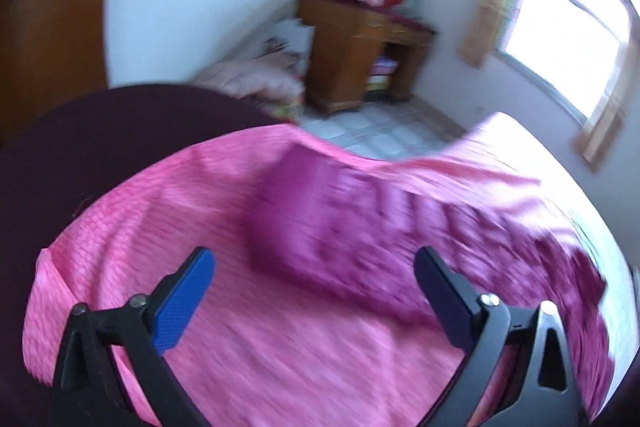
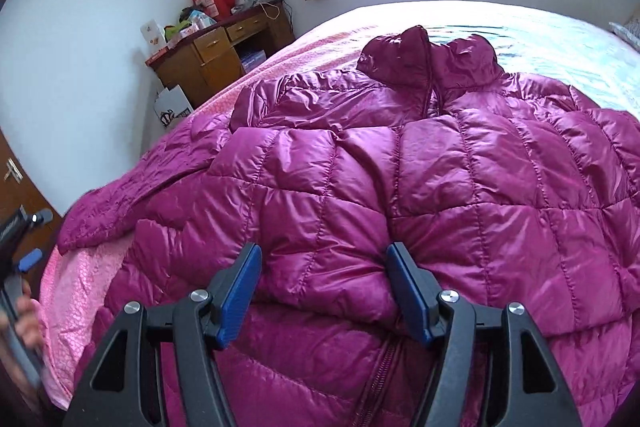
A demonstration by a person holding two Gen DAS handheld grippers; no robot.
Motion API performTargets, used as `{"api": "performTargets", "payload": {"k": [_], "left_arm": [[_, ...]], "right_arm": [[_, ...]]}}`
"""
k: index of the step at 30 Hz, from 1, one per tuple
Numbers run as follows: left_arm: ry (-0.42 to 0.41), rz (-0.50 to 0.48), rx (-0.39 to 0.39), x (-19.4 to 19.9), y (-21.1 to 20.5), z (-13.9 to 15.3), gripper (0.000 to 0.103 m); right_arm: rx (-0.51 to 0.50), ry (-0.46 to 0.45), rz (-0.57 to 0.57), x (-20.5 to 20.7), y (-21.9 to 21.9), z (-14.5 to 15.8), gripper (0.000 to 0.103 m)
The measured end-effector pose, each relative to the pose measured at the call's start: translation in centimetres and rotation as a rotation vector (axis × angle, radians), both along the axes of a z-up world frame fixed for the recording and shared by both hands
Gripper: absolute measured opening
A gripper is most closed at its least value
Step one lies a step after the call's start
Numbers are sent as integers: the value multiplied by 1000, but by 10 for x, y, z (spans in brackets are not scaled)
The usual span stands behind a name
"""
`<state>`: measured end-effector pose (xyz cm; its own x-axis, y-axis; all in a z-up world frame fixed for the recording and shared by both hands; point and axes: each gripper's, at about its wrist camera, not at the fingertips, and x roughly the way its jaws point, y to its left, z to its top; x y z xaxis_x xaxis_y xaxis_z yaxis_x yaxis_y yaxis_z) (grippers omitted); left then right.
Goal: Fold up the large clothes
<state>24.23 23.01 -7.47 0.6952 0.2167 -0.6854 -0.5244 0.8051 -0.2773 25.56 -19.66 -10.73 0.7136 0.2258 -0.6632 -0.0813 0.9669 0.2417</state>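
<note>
Left gripper (image 1: 314, 301): jaws spread wide and empty, hovering over the pink bedspread (image 1: 280, 367); its view is badly motion-blurred, and the jacket shows only as a smear from 12 toward 3 o'clock.
Left gripper, seen from the right wrist: at 9 o'clock, by the bed's edge (image 2: 24, 259), off the jacket.
Jacket (image 2: 400, 187): a magenta quilted down jacket lying front-up across the bed, collar at 12 o'clock, hem nearest the right camera, zipper running down at 6 o'clock; it seems closed, though I cannot be sure.
Near sleeve (image 2: 104, 203): stretched out toward 9 o'clock, flat on the bedspread.
Right gripper (image 2: 324, 297): jaws roughly half open, straddling a puffed ridge of the front panel just above the hem; not pinched onto it, as far as can be told.
Progress: early, by my reading. The jacket is spread out, but no clear fold is visible.
Left to do: both sleeves brought in, then the body folded up.
Desk (image 2: 224, 47): cluttered, at 10 o'clock against the wall.
</note>
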Motion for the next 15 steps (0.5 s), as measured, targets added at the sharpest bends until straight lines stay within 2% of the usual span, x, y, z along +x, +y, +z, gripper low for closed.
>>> {"api": "performTargets", "payload": {"k": [3,5,7,9,13,15], "left_arm": [[17,15,-117,14,23,-15,93],[28,4,-180,24,28,-25,86],[45,-4,-221,32,25,-35,73],[47,4,-188,35,17,-36,69],[34,5,-145,39,6,-31,42],[17,-2,-116,42,6,-26,38]], "right_arm": [[-10,2,-1,-1,1,0,66],[-8,1,-1,-1,1,1,66],[-6,1,-1,-1,1,0,66],[-6,1,-2,-2,1,0,66],[-5,1,-2,-1,1,0,66],[0,1,-1,-1,1,0,66]]}}
